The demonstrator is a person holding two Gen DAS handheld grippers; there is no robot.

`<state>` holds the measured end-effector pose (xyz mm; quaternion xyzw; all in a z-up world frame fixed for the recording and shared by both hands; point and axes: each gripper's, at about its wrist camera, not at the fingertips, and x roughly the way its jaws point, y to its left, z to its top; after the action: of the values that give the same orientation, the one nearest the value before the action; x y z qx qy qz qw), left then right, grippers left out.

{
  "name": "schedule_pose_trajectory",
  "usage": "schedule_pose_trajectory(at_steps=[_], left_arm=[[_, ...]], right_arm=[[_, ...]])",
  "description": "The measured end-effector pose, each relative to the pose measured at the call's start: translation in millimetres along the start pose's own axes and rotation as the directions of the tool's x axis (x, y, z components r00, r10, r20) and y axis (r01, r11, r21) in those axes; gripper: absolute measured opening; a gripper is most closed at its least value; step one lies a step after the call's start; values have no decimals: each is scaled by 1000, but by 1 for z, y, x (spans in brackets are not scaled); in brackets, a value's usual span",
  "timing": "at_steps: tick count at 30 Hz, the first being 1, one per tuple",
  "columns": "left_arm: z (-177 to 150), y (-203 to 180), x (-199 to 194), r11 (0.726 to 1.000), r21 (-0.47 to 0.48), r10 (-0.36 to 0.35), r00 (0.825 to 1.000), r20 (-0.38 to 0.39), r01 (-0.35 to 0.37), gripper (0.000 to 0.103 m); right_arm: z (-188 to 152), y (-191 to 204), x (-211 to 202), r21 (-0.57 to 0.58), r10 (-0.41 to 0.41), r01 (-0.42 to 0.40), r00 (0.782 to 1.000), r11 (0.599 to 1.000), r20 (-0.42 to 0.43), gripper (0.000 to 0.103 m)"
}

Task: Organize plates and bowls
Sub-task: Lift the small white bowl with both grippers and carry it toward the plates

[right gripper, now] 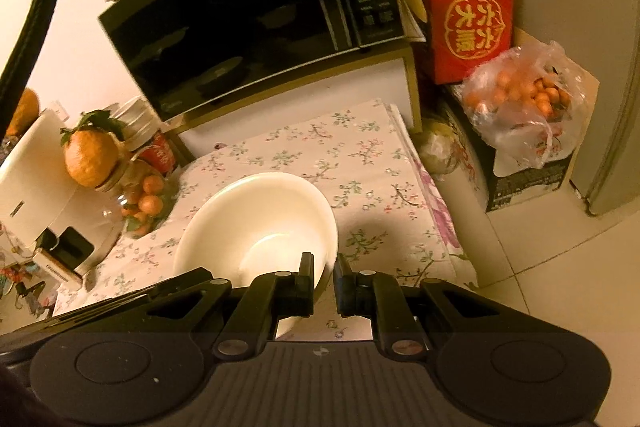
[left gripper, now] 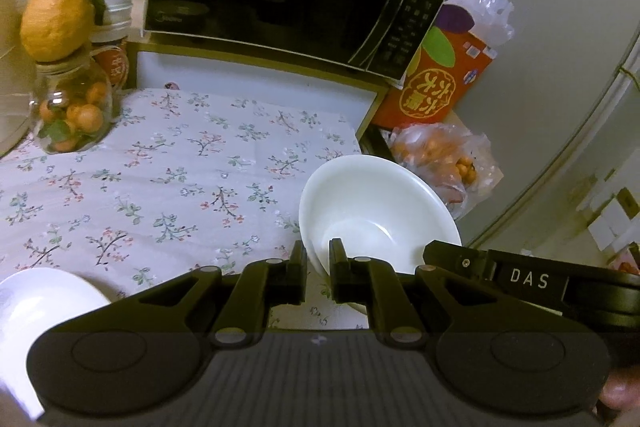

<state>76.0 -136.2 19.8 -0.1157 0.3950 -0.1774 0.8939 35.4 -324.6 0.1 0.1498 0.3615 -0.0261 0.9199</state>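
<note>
- While both grippers pinch its rim, the white bowl (left gripper: 376, 211) sits empty above the floral cloth (left gripper: 160, 163): left gripper (left gripper: 318, 267) on one side, right gripper (right gripper: 324, 273) opposite.
- Beside, a glass jar (left gripper: 72, 111) contains small oranges.
- A plastic bag (right gripper: 524, 103) contains more.

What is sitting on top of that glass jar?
A large orange citrus fruit with green leaves rests on the glass jar. Small oranges show inside; the jar's mouth is covered.
</note>
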Motion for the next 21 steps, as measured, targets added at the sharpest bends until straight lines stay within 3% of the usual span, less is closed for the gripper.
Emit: schedule_pose_trajectory(at_steps=[8,21], left_arm=[[-10,9,-14,1000,2,6,1000,5,-6,10],[-29,28,-30,1000,-5,0,999,-33,0,11]], right_arm=[[-12,19,-22,-72,44,-42,999,997,27,10],[-30,32,-24,-105,77,-81,996,991,-37,9]])
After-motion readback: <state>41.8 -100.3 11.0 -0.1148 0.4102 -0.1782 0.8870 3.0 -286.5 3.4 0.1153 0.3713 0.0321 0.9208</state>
